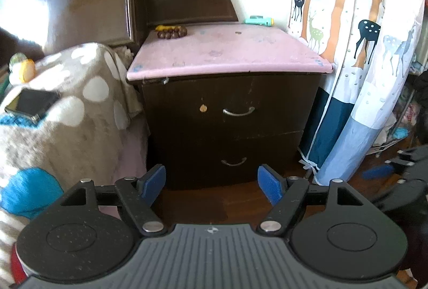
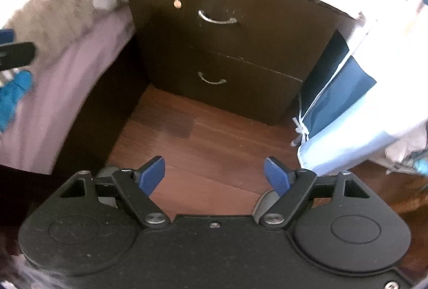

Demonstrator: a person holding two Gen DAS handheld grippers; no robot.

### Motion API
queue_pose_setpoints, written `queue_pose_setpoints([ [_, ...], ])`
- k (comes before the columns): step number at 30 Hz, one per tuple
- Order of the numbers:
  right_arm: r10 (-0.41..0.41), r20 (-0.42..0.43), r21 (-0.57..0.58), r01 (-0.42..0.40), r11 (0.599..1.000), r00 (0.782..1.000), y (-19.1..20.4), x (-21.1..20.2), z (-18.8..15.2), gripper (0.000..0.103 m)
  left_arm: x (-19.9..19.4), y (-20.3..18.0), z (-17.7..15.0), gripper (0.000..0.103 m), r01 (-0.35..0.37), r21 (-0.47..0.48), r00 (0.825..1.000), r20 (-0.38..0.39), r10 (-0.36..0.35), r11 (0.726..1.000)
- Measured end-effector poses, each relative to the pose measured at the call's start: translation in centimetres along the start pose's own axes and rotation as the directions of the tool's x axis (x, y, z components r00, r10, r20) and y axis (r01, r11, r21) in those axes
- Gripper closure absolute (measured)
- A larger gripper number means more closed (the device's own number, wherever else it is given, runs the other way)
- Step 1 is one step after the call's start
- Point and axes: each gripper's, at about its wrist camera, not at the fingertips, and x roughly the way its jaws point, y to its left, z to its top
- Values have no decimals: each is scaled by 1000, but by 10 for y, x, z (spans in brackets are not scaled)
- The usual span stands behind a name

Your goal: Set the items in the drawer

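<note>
A bedroom corner, described from left to right; at the far left a bed under a spotted beige blanket (image 1: 80, 91), with a dark phone (image 1: 30, 103) lying on it and a blue cloth (image 1: 26, 192) nearer the camera; behind the bed stands a dark wooden headboard (image 1: 67, 0).

In the middle stands a dark brown nightstand (image 1: 281, 101) just beside the bed, topped by a pink surface (image 1: 227, 53); on the far left corner of that surface lies a string of brown wooden beads (image 1: 171, 33) touching a small yellow object (image 1: 161, 27); on its far right edge lies a teal toy-like object (image 1: 258, 20), too small to tell what it is.

The nightstand has two drawers, both closed; the upper drawer (image 1: 267, 107) carries a curved metal handle (image 1: 238, 111) with a small round tan spot to its left; the lower drawer (image 1: 267, 155) has its own curved handle (image 1: 233, 162).

The left hand-held gripper (image 1: 211, 184) hangs low in front of the lower drawer, blue pads spread wide apart, grasping nothing; the right hand-held gripper (image 2: 214, 176) is over the wooden floor (image 2: 214, 144) in front of the nightstand, likewise released and empty.

At the right hangs a white curtain (image 1: 361, 48) printed with trees and deer, reaching down beside the nightstand.
</note>
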Motion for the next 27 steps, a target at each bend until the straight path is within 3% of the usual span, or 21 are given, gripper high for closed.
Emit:
queue_pose_setpoints([
  [5, 28, 73, 81, -34, 996, 997, -4, -42, -19, 19, -28, -24, 7, 27, -18, 14, 999, 46, 17, 1000],
  [12, -33, 180, 78, 20, 997, 983, -7, -88, -41, 18, -63, -51, 10, 27, 3, 20, 997, 80, -5, 1000],
  [17, -78, 237, 89, 58, 994, 968, -7, -119, -52, 17, -83, -65, 12, 27, -28, 16, 996, 87, 26, 999],
  [21, -91, 244, 111, 66, 992, 966, -6, -142, -55, 15, -104, -75, 15, 21, -40, 31, 994, 98, 37, 999],
  [27, -111, 278, 135, 76, 988, 954, -2, -176, -58, 15, -135, -94, 19, 21, -59, 92, 991, 129, 47, 994],
])
